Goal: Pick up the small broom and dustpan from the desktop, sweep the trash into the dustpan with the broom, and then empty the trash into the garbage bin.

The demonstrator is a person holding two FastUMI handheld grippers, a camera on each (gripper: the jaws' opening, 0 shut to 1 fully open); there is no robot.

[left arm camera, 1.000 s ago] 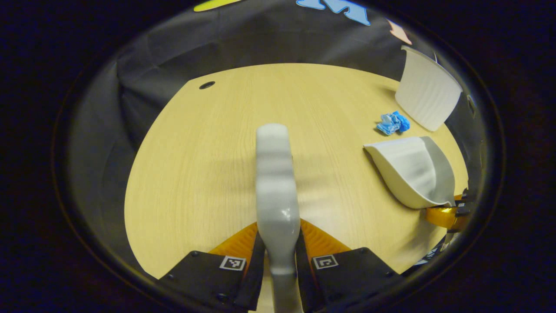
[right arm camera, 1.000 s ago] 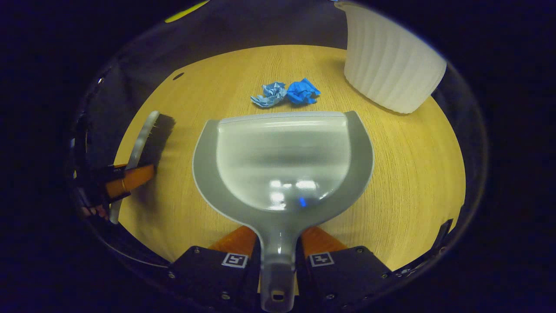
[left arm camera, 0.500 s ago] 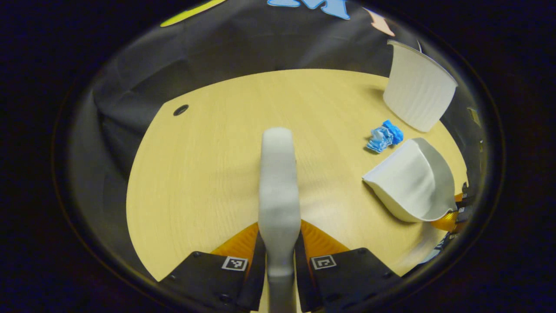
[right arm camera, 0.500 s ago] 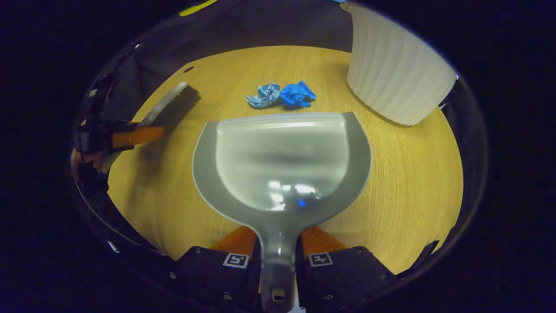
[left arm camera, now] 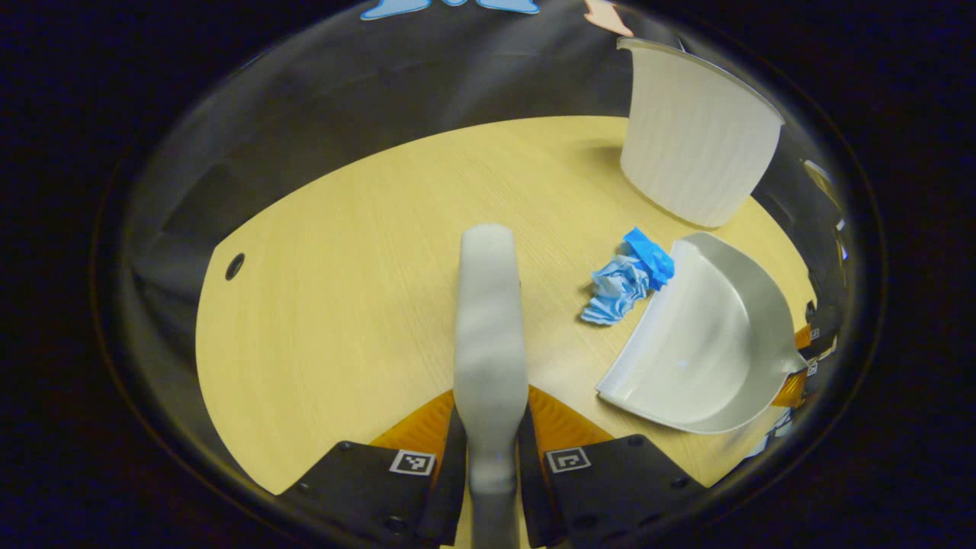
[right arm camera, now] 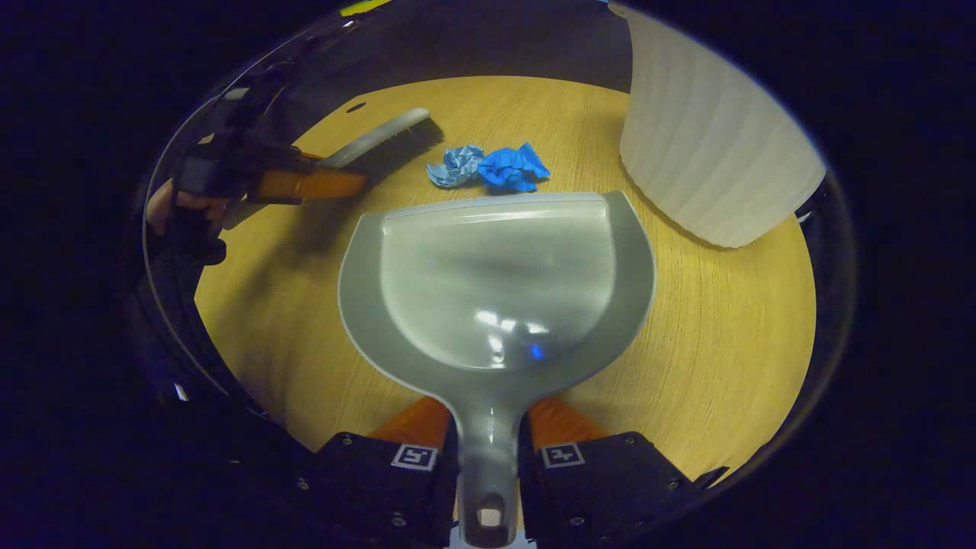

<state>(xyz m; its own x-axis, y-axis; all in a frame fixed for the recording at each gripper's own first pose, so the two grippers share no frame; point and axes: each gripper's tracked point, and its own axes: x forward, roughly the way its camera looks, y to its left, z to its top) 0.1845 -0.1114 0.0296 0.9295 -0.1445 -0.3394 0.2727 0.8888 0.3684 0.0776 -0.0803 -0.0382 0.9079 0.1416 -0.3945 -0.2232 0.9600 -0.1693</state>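
Note:
My left gripper is shut on the grey handle of the small broom, which runs straight ahead over the wooden desktop. The right gripper view has that broom with its dark bristles just left of the trash, held by the left gripper. My right gripper is shut on the handle of the grey dustpan, whose front lip lies close behind two crumpled blue paper wads. In the left gripper view the wads touch the dustpan lip.
A white ribbed garbage bin stands at the back right of the desktop, seen also as the bin in the left gripper view. A cable hole sits near the desktop's left edge. A hand holds the left gripper.
The broom has swung toward the blue wads, ending just left of them. The dustpan has edged forward, so its lip is nearer the trash.

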